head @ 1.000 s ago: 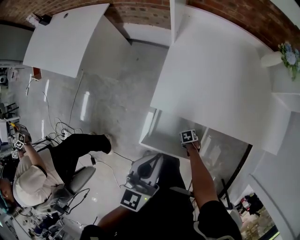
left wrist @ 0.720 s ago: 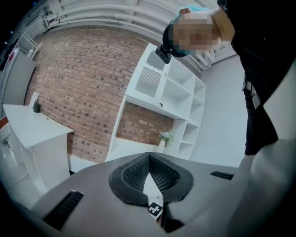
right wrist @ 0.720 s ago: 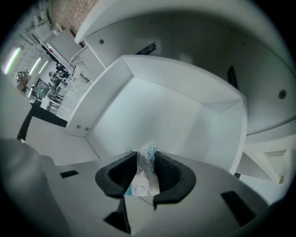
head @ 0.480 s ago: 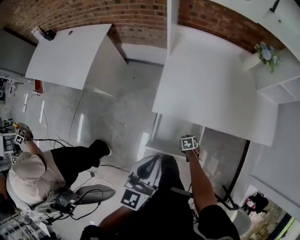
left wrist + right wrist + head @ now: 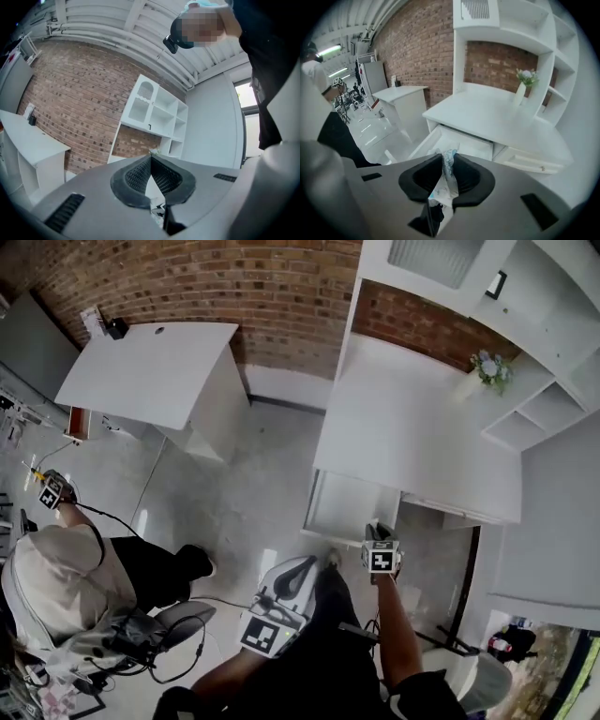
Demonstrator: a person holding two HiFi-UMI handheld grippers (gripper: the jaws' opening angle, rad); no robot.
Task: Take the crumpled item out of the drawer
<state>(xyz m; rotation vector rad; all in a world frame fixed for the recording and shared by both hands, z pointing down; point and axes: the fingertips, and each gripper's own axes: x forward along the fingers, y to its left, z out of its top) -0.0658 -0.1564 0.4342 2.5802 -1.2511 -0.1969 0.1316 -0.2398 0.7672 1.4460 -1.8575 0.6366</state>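
Note:
My right gripper (image 5: 449, 158) has its jaws closing on a crumpled white and blue wrapper (image 5: 446, 183), which the pads pinch so that it sticks out above and below them. In the head view the right gripper (image 5: 379, 554) hangs just in front of the open white drawer (image 5: 349, 510) under the white desk (image 5: 422, 442). The drawer (image 5: 457, 143) shows pulled out in the right gripper view, and what I see of its inside is bare. My left gripper (image 5: 281, 596) is held low near my body. Its jaws (image 5: 151, 159) meet with nothing between them.
A white vase with flowers (image 5: 483, 369) stands at the back of the desk, under white shelves (image 5: 520, 28). A second white desk (image 5: 150, 376) is against the brick wall on the left. A seated person (image 5: 56, 582) is at the lower left, with cables on the floor.
My right gripper has drawn back from over the drawer to just in front of its front edge. The head view has swung up, so more wall and shelves show.

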